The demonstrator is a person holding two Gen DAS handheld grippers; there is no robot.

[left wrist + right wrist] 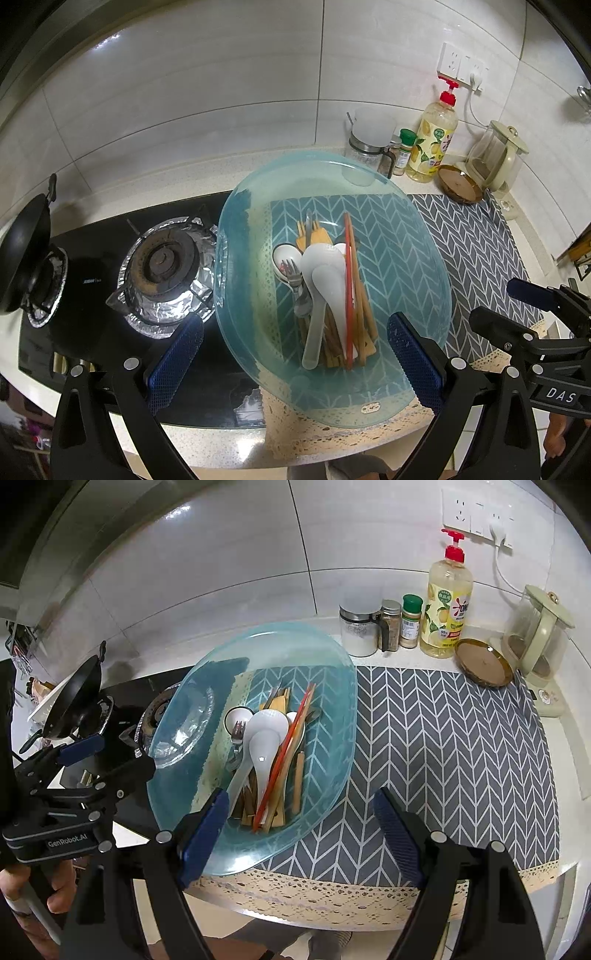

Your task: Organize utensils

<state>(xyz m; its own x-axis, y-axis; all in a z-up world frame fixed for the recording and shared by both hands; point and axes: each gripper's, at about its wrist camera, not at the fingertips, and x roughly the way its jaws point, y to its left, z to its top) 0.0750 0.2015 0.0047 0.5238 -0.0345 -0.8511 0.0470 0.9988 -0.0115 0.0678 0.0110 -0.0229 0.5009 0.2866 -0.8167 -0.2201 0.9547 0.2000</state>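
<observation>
A wide blue glass plate (406, 266) (332, 709) lies partly on a grey chevron mat and partly over the stove edge. A heap of utensils lies on it: white ceramic spoons (325, 280) (264, 753), red chopsticks (348, 280) (284, 753), wooden chopsticks (364, 314) (297, 779) and a metal fork (293, 273) (238, 731). My left gripper (295, 354) (127, 754) hovers open at the plate's near left side, holding nothing. At the plate's near right edge my right gripper (301, 834) (491, 301) stands wide open and empty, one finger over the plate and one over the mat.
A gas stove with a foil-lined burner (166, 266) and a black wok (26, 254) sits to the left. Along the tiled wall stand spice jars (410, 620), a soap bottle (448, 605), a brown lid (484, 661) and a kettle (535, 638). The chevron mat (443, 757) extends right; the counter edge is near.
</observation>
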